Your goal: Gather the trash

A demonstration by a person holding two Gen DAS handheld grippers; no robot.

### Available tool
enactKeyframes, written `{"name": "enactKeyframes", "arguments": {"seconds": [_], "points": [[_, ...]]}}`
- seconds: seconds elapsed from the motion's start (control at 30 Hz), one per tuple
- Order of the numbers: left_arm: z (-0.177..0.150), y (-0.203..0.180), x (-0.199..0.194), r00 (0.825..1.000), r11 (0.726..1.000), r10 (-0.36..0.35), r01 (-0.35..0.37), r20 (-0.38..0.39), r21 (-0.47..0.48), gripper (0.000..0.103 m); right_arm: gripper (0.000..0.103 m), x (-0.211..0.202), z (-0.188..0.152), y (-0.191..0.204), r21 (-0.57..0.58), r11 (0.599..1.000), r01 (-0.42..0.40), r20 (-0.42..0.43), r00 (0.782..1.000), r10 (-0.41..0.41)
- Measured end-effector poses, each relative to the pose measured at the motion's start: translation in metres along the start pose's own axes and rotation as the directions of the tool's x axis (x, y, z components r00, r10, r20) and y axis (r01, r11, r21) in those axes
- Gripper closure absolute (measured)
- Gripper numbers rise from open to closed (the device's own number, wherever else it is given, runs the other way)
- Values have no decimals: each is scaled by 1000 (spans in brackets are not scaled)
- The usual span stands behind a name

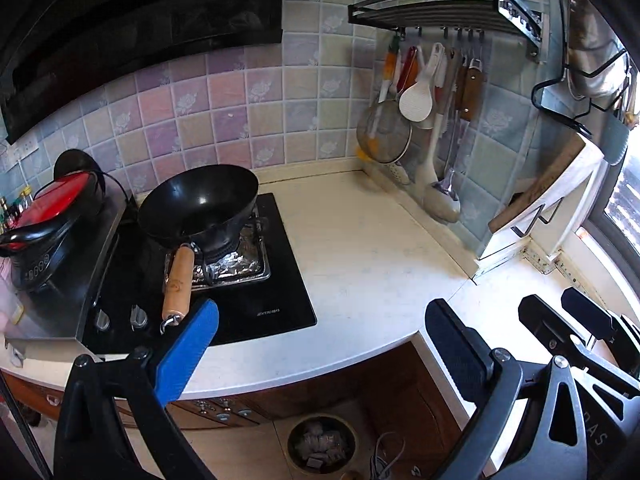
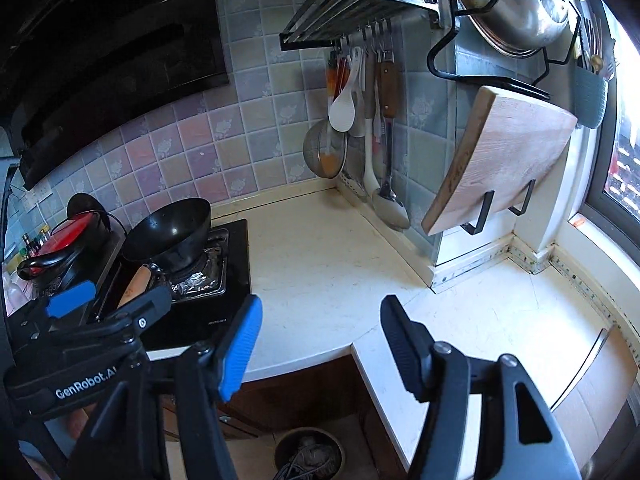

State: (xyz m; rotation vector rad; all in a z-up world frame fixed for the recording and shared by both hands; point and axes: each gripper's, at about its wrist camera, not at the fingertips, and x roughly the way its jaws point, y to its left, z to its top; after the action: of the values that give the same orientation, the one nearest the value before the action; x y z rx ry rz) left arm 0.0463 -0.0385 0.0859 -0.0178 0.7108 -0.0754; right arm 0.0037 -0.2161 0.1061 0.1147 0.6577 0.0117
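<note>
Rice cooker (image 1: 48,232): far left of my view, black with a red lid, standing on a steel surface beside the stove.
Wok (image 1: 200,204): black, tilted on the foil-lined burner of the black glass hob (image 1: 276,304); its wooden handle (image 1: 178,284) points toward me.
My left tongs (image 1: 320,344): jaws stand wide apart, nothing between them; I hold them above the counter's front edge, blue pad on the left, black pad on the right.
Countertop (image 1: 372,264): pale, curving along the corner under both tongs.
Trash bin (image 1: 322,446): a round bin on the floor below the counter edge, crumpled paper scraps inside it; in my right view it (image 2: 308,456) sits low between my fingers.
My right tongs (image 2: 320,344): jaws parted, holding nothing, above the counter edge.
Hanging utensils (image 2: 360,120): a white rice paddle, strainer, ladles and a wood-handled tool on hooks under a metal wall rack (image 2: 360,4).
Cutting board (image 2: 500,156): wooden, leaning in a black wire holder at the right, near the window.
Steel pot (image 2: 516,4): resting tilted in a wire rack above the board.
</note>
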Motion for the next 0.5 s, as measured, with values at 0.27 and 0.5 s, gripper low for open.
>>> {"name": "enactKeyframes", "arguments": {"seconds": [0.27, 0.5], "points": [[2, -3, -1, 999, 999, 51, -51, 15, 2, 1, 41, 3, 3, -2, -14, 1000, -6, 7, 1000, 7], [3, -7, -3, 997, 998, 68, -68, 21, 2, 1, 41, 3, 4, -1, -21, 1000, -4, 12, 1000, 4]]}}
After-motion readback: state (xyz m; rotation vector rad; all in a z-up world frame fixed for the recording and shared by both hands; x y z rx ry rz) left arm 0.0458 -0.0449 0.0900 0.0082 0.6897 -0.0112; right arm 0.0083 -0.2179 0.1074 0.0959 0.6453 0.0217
